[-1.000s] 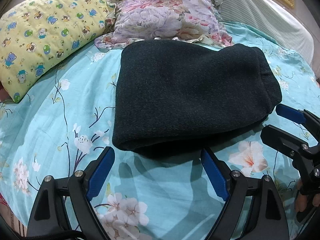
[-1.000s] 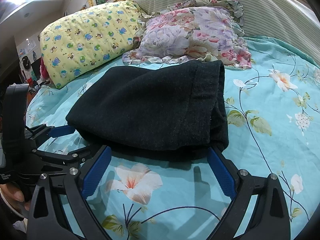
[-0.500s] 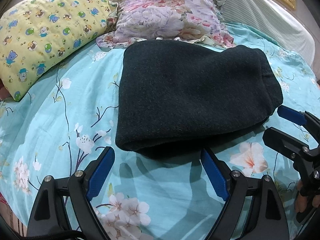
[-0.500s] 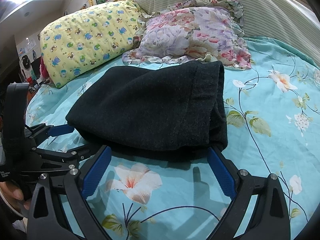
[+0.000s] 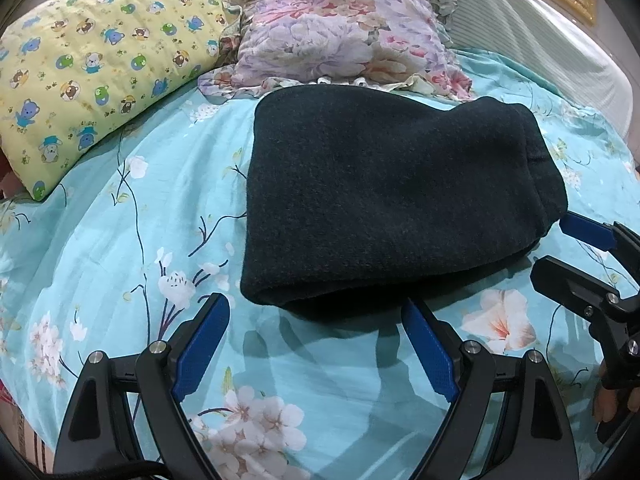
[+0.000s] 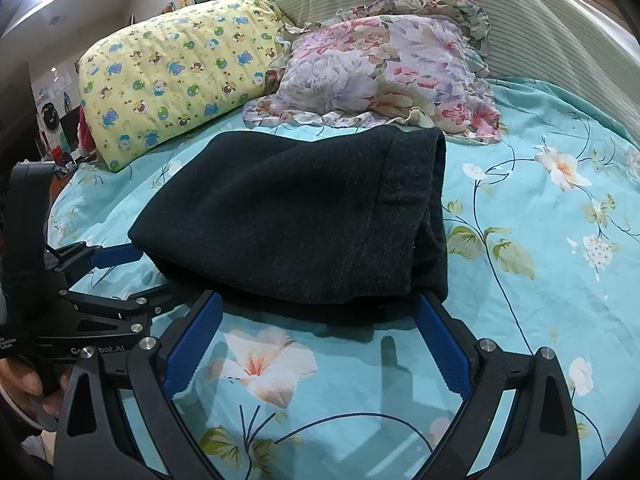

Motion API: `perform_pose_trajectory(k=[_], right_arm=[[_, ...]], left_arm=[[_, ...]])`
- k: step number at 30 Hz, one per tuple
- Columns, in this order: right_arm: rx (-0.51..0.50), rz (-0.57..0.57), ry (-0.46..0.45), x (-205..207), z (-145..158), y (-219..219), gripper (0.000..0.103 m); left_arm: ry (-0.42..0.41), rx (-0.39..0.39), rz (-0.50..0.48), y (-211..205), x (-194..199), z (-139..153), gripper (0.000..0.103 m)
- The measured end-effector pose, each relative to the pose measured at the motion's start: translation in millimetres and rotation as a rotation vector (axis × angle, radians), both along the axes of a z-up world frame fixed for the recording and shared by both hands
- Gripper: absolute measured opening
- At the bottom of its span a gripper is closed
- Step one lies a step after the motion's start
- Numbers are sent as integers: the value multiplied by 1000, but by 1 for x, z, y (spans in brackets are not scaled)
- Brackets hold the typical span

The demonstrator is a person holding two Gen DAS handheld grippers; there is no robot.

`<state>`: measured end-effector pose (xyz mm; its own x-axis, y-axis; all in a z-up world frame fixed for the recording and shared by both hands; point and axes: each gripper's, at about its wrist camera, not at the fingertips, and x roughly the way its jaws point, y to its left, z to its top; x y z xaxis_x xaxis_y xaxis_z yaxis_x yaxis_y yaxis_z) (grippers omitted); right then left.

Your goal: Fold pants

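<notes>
Dark knit pants (image 5: 392,208) lie folded thick on floral cotton sheet (image 5: 120,248); both tools (image 5: 316,320) (image 6: 316,312) gape, empty.

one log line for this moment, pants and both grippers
pants: folded, on bed | left gripper: open, empty | right gripper: open, empty

Dark charcoal knit pants (image 5: 384,200), folded into a thick, roughly rectangular bundle of several layers. Lying flat on the turquoise floral bedsheet (image 5: 120,240), far edge just short of the flowered pillow (image 5: 340,40), rounded fold toward the near left. Hemmed band and stacked layer edges showing on the right side in the right wrist view (image 6: 420,208).
</notes>
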<state>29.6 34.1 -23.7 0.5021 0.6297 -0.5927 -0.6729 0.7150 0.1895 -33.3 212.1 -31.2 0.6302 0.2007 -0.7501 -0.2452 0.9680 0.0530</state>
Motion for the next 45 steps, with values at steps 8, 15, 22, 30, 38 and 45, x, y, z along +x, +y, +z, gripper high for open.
perform_pose_trajectory(k=[8, 15, 22, 30, 38, 45], right_arm=[[-15, 3, -3, 2, 6, -2, 96], [-25, -11, -18, 6, 17, -9, 96], [-33, -24, -19, 8, 25, -14, 96], [-33, -20, -18, 10, 30, -15, 96], [-42, -17, -19, 10, 31, -13, 97], [-59, -19, -7, 19, 30, -11, 97]], left_arm=[[-24, -30, 25, 8, -4, 6, 88], [-38, -65, 41, 15, -5, 19, 88], [-56, -63, 28, 9, -8, 33, 88], [-57, -46, 22, 2, -3, 45, 88], [-17, -31, 28, 1, 11, 41, 88], [-20, -21, 43, 2, 19, 43, 89]])
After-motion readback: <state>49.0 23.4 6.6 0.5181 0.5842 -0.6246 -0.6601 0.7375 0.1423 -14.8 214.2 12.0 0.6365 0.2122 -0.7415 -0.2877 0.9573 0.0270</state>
